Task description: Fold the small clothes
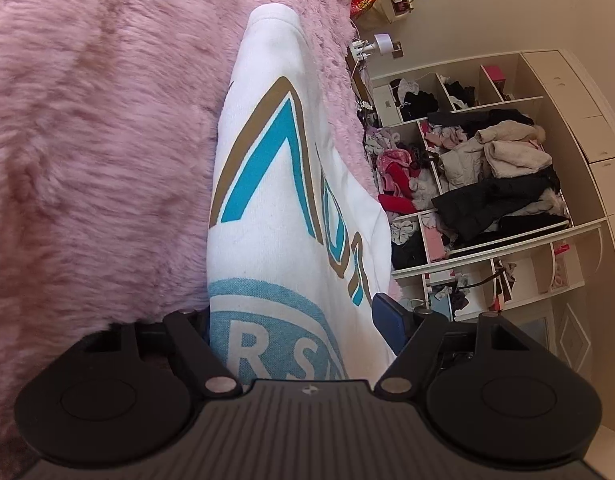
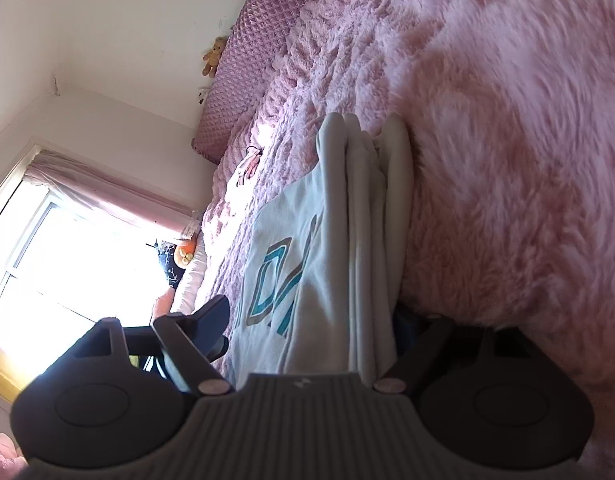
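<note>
A white sweatshirt (image 1: pixel 283 184) with teal and gold lettering and a pale blue round print lies on the pink fluffy bedspread (image 1: pixel 91 140). My left gripper (image 1: pixel 295 320) is open, its jaws wide on either side of the garment's near edge; one blue finger (image 1: pixel 389 322) shows on the right, the other is hidden under the cloth. In the right wrist view the sweatshirt (image 2: pixel 347 248) shows folded layers. My right gripper (image 2: pixel 307 328) is also open, straddling the stacked edge, with one dark finger (image 2: pixel 211 316) on the left and the other hidden by the fabric.
Open wardrobe shelves (image 1: pixel 487 168) stuffed with piled clothes stand beyond the bed edge. A quilted pink headboard (image 2: pixel 247 56) and a bright window (image 2: pixel 67 264) with a pink curtain lie at the far side. Small items (image 2: pixel 247 164) rest on the bedspread.
</note>
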{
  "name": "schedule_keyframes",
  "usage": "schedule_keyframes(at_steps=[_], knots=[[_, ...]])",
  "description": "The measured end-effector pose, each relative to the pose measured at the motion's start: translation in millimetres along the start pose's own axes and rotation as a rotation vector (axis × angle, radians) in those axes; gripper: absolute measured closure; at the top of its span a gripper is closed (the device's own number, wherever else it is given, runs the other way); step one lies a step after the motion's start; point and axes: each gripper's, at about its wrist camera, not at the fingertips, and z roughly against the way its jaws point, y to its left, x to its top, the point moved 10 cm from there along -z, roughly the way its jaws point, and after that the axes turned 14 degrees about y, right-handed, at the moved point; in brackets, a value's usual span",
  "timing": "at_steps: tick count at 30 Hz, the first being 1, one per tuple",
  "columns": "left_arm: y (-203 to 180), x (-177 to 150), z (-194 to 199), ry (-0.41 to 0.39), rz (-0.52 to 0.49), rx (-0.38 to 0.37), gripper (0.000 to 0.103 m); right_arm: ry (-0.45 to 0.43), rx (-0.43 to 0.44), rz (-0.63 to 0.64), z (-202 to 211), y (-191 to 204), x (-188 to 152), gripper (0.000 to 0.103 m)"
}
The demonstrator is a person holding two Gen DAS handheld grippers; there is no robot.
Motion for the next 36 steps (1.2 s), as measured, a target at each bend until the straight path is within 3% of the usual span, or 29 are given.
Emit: schedule_keyframes(at_steps=[2,4,5,6,9,12,19,24,30,36], knots=[[0.7,0.6,-2.1,0.008,0.008,0.004,0.021,0.004,-0.012,0.008,-4.4,1.9,1.6,0.028],[2.2,1.5,-4.4,0.018,0.015,0.038,0.032,0.004,-0.045,0.014,-7.1,2.2,1.2,0.037],[6.0,1.4,-4.7,0.023,0.021,0.07,0.047,0.005,-0.06,0.017,-8.5,2.0,1.3,0.039],[10.1,0.1,-4.8,0.029,0.031,0.078,0.055,0.005,-0.079,0.018,-10.3,2.1,1.2,0.045],[12.5,-1.3,-1.6,0.022,0.061,0.063,0.064,0.006,-0.159,0.017,-13.3,-0.8,0.9,0.069],[7.0,-3.1,0.2,0.006,0.045,0.099,0.068,-0.01,-0.225,0.02,-15.3,3.4,0.7,0.074],[-34.2,-5.3,19.3,-0.016,-0.026,0.114,0.076,-0.039,-0.293,0.024,-9.3,44.1,4.1,0.078],[-77.1,-16.2,45.9,-0.02,-0.147,0.19,0.076,-0.031,-0.305,0.104,-6.7,94.5,-6.8,0.078],[-108.2,-29.7,115.1,-0.092,-0.195,0.209,0.076,-0.032,-0.268,0.199,-14.3,169.0,-35.7,0.078],[-118.7,-50.6,193.2,-0.168,-0.219,0.247,0.076,0.003,-0.229,0.297,-48.7,239.0,-73.5,0.078]])
